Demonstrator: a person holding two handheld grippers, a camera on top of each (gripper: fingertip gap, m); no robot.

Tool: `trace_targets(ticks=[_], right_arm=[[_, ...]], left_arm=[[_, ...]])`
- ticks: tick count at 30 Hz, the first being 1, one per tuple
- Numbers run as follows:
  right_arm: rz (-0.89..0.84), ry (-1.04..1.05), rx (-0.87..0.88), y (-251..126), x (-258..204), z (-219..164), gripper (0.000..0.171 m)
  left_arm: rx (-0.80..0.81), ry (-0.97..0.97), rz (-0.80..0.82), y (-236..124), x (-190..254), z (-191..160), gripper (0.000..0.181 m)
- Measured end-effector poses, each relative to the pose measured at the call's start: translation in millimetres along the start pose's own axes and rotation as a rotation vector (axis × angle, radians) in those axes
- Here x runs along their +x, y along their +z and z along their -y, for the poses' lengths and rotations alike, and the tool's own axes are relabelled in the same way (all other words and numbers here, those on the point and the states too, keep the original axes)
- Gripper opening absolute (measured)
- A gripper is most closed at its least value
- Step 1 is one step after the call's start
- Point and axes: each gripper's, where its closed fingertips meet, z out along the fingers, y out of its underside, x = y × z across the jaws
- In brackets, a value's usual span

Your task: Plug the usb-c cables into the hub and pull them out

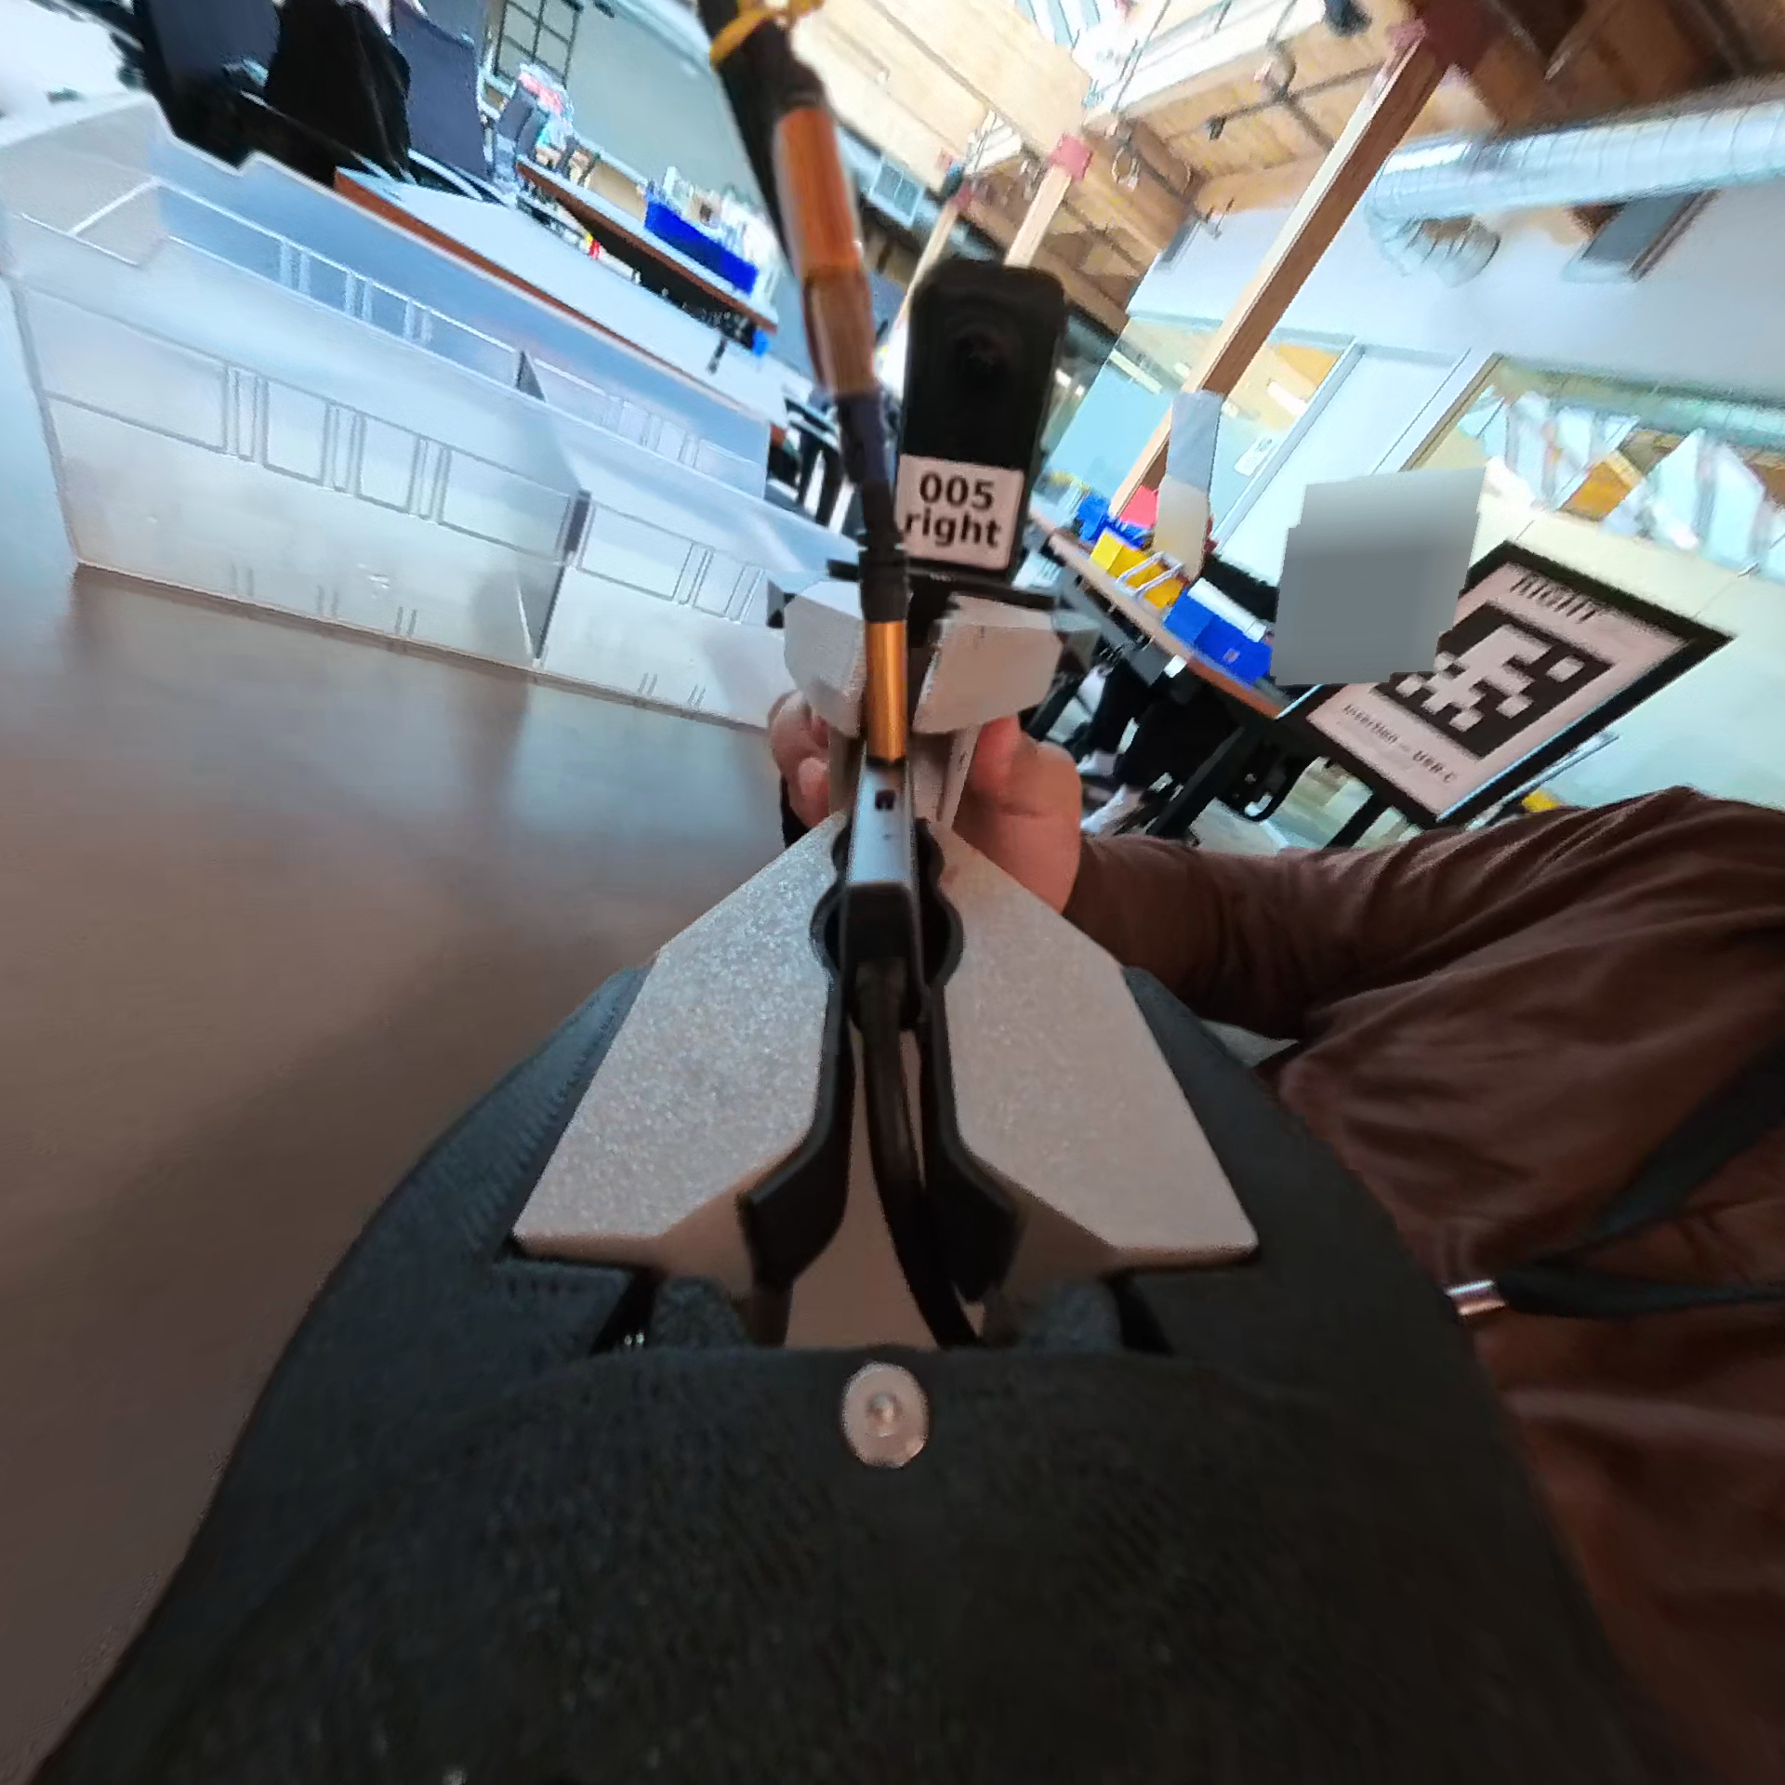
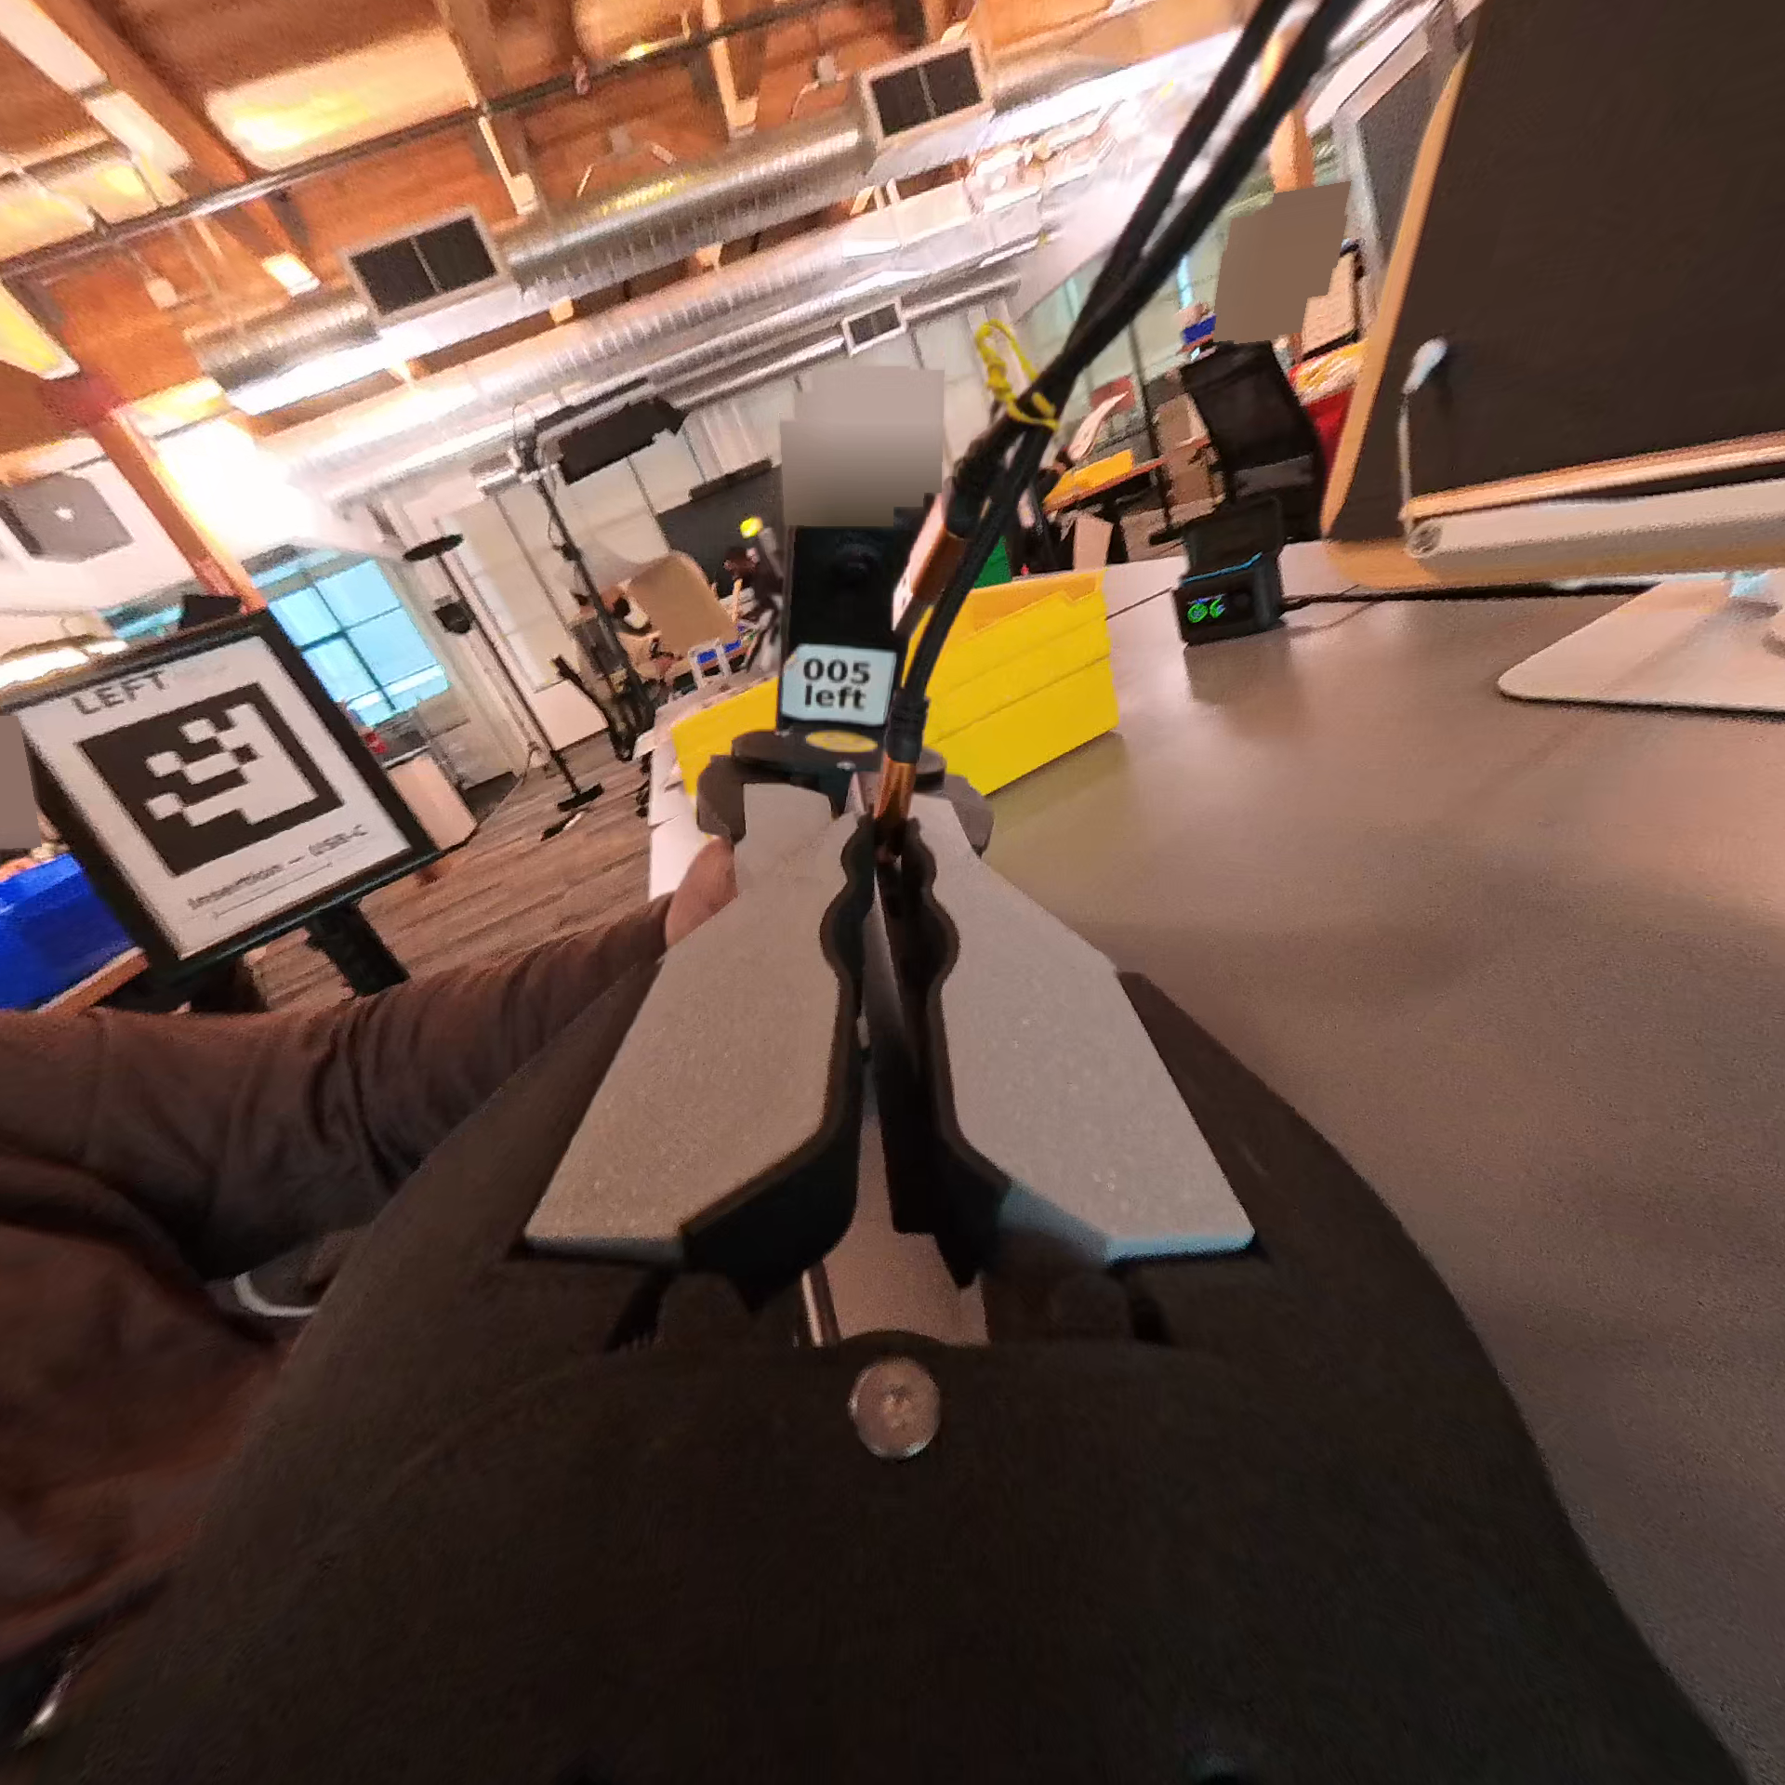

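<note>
My left gripper (image 1: 881, 842) is shut on a slim grey hub (image 1: 881, 835), held above the table; the hub's black lead runs back between the fingers. My right gripper (image 1: 884, 676) faces it, shut on an orange usb-c plug (image 1: 885, 691) whose tip meets the hub's end; how deep it sits is hidden. In the right wrist view my right gripper (image 2: 887, 850) pinches that orange plug (image 2: 893, 797), and the left gripper (image 2: 838, 802) is just beyond. The plug's black cable (image 2: 1111, 280) rises up right. A second orange plug (image 1: 821, 222) hangs loose above.
Clear plastic bins (image 1: 290, 435) stand at the far left of the brown table (image 1: 290, 918). Yellow bins (image 2: 1024, 657), a small black device with a green display (image 2: 1229, 604) and a monitor (image 2: 1594, 290) stand on the table. Marker signs (image 1: 1507, 676) (image 2: 212, 763) stand beside it. My two grippers' fingertips are within a few centimetres of each other.
</note>
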Motion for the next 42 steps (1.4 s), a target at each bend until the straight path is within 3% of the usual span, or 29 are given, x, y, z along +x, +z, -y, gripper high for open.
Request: trace_targets(ticks=[9,12,15,22,29,32,37,42], right_arm=[[-0.117,-0.092,0.098,10,-4,22,0.001],[-0.129,-0.042,0.283,-16,2,62,0.001],[-0.094,-0.061,0.296,-42,-2,86,0.001],[-0.072,-0.128,0.155,-35,-16,64,0.001],[-0.035,-0.046,0.127,-21,-13,44,0.002],[-0.019,-0.019,0.106,-13,-13,34,0.002],[0.026,0.011,0.072,-5,-18,23,0.002],[0.029,0.002,0.024,-4,-17,20,0.002]], left_arm=[[0.12,-0.029,-0.059,-15,7,20,0.005],[-0.01,-0.004,0.02,-10,-6,-3,0.0],[-0.012,0.002,-0.067,-1,9,-3,0.0],[0.072,0.072,-0.019,-1,5,10,0.0],[0.284,-0.005,-0.09,-18,10,43,0.036],[0.291,0.009,-0.114,-18,16,44,0.033],[0.215,0.067,-0.093,-12,19,33,0.008],[0.201,0.063,-0.089,-13,18,30,0.007]])
